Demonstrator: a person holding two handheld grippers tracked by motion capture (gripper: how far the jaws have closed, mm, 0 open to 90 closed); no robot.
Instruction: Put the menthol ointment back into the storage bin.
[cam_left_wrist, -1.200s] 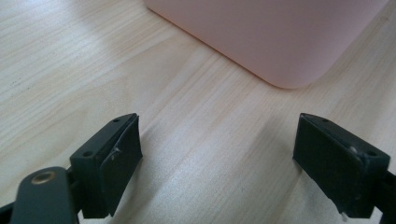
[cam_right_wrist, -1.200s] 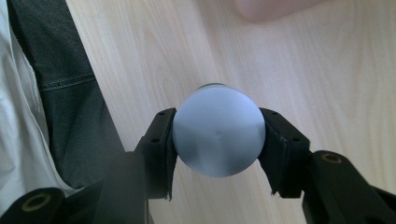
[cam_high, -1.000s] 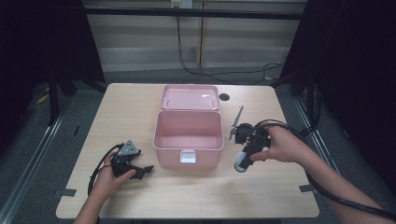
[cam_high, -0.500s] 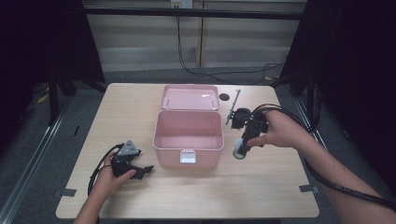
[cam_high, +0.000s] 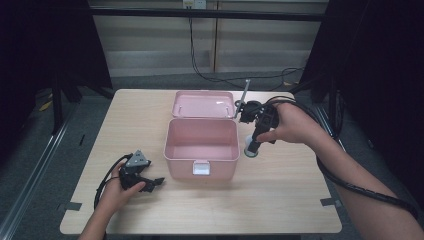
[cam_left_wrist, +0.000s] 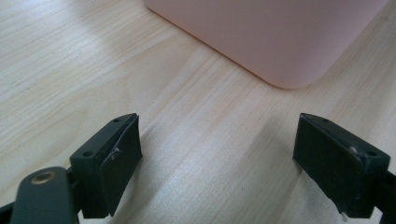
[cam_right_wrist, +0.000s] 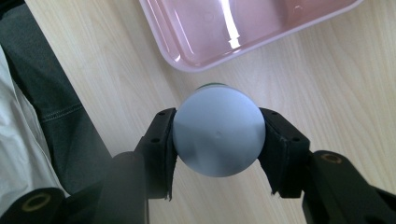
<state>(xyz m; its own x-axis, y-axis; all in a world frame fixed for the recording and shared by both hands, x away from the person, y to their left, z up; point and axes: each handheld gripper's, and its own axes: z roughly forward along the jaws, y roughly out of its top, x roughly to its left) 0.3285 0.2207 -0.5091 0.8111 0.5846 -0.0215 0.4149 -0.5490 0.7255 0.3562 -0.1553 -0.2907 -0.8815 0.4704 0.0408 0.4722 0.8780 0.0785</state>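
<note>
The right tool (cam_right_wrist: 217, 140) is clenched on a pale blue, round-topped bottle (cam_right_wrist: 218, 132), one black jaw pressed to each side of its cap, with a rim of green just visible beneath the cap in the right gripper view. In the high view the right tool (cam_high: 251, 148) points down at the surface (cam_high: 280, 200) and the bottle (cam_high: 250, 149) stands just to the right of the pink box (cam_high: 201, 150), close to its right wall but apart from it; whether its base touches the wood cannot be told. The box is open, its lid (cam_high: 203, 104) laid back flat behind it, and the inside looks bare. The right gripper view shows the lid's (cam_right_wrist: 243, 28) glossy corner just beyond the bottle. The left tool (cam_high: 150, 183) rests low on the surface near the box's front left corner, held in the person's left hand (cam_high: 117, 192). In the left gripper view its jaws stand wide apart and released, with bare wood between them and the box's (cam_left_wrist: 275, 37) rounded corner ahead.
</note>
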